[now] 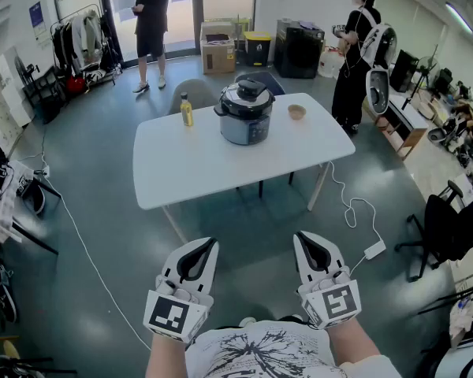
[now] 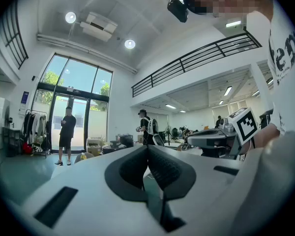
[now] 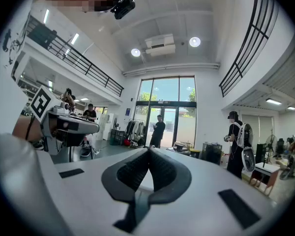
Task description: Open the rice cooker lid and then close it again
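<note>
The silver rice cooker (image 1: 245, 113) with a black lid stands shut on the far half of the white table (image 1: 189, 168). Both grippers are held level, low in the head view, well short of the table's near edge. My left gripper (image 1: 207, 245) has its jaws together with nothing between them, as its own view (image 2: 147, 147) also shows. My right gripper (image 1: 303, 237) is likewise shut and empty (image 3: 148, 150). Each gripper shows sideways in the other's view: the right gripper (image 2: 217, 138) and the left gripper (image 3: 69, 126).
A yellow bottle (image 1: 187, 110) and a small bowl (image 1: 297, 112) flank the cooker on the table. A chair (image 1: 191, 91) stands behind it. A white cable with an adapter (image 1: 374, 250) lies on the floor at right. One person (image 1: 150, 22) stands by the door, another (image 1: 358, 53) at right.
</note>
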`<state>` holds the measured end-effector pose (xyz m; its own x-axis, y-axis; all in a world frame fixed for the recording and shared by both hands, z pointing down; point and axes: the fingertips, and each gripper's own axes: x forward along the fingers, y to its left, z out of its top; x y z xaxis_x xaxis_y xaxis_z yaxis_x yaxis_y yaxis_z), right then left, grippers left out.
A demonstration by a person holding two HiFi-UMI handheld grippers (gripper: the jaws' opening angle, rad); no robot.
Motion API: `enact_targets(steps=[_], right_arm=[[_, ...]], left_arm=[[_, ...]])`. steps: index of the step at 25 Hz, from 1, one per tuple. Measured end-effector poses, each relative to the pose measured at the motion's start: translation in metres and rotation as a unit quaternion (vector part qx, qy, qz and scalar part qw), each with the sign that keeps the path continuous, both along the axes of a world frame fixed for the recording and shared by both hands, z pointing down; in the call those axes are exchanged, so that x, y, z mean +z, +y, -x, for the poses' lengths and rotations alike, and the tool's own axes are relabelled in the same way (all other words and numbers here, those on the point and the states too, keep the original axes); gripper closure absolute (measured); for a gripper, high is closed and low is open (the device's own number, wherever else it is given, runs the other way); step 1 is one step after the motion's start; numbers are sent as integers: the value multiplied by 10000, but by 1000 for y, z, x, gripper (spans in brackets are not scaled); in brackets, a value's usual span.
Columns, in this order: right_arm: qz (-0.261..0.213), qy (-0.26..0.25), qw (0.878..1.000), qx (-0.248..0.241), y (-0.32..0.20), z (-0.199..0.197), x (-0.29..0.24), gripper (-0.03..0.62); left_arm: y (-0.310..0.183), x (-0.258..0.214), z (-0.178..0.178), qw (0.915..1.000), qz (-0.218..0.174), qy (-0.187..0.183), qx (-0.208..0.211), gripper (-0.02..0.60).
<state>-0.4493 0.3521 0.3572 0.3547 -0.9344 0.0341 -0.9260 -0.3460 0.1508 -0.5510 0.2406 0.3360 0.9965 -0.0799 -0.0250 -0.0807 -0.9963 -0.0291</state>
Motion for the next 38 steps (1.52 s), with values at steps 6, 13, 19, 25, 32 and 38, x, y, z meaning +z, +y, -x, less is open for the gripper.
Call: enact_targets(steps=[6,13,19,25,32,38], right_arm=[[10,6,10000,-14,-2,-4,-2,582],[-7,-113,9999,-87,-10,-6,1,582],[-249,-325,9992,-41,-23,-23,-4,401],[-342,-249,9990,-143,-46,-57,-7,-3],[-255,-401,9977,-485,-87,-140,16,-3],[-199,-475,9941,-951,-136,-279,-2,-3]], left_arm=[[1,-3,-3,10000,-12,11,33,568],[-7,-2,-6,10000,5,26,3,568],[-16,3,-19,10000,68,-30,-6,568],[-32,13,-45,9998,167,-99,-109,568],[-65,44,-111,9976,-3,-543,-422,568],[-102,18,-242,9942,53,-472,-966,568]])
